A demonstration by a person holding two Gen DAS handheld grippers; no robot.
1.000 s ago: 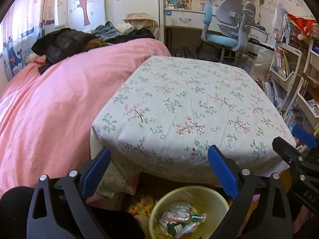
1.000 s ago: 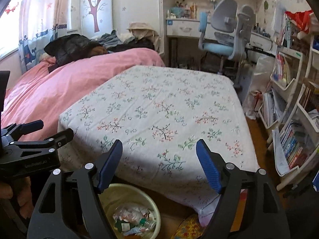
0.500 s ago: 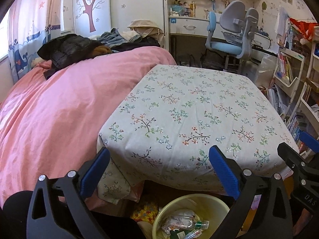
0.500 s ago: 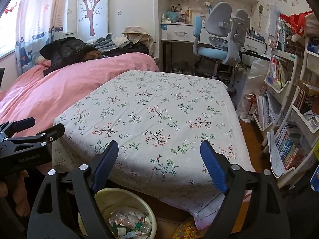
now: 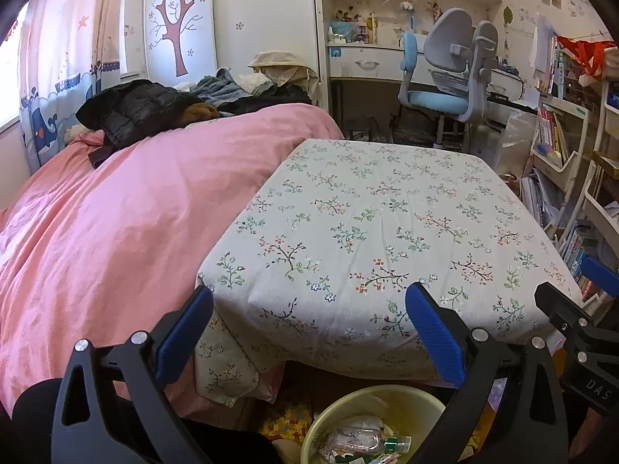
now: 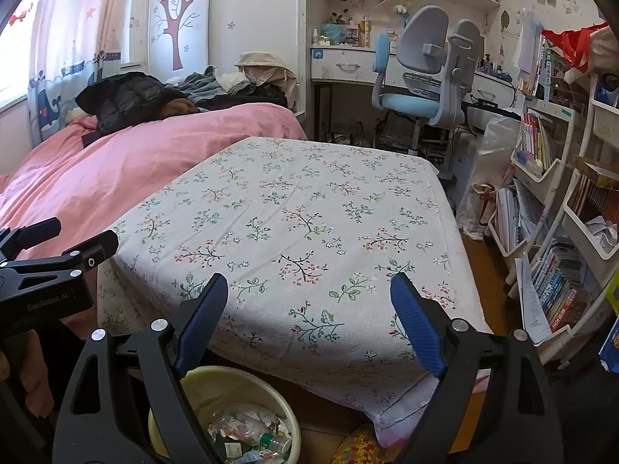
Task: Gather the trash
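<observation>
A pale yellow trash bin (image 5: 421,402) stands on the floor below the table's near edge, holding plastic bottles and wrappers (image 5: 359,440). It also shows in the right wrist view (image 6: 286,410) with its trash (image 6: 247,437). My left gripper (image 5: 309,328) is open and empty, held above the bin and the near table edge. My right gripper (image 6: 309,317) is open and empty, above the bin's right side. The floral tablecloth (image 5: 387,224) shows no trash on it.
A pink bed (image 5: 116,212) with piled clothes (image 5: 139,112) lies left of the table. A blue desk chair (image 5: 445,89) and desk stand behind. Bookshelves (image 6: 561,232) crowd the right. A colourful mat (image 6: 356,448) lies on the floor.
Both grippers have risen and tilted up, so the table and room sit lower in view and less of the bin shows. Both stay open and empty.
</observation>
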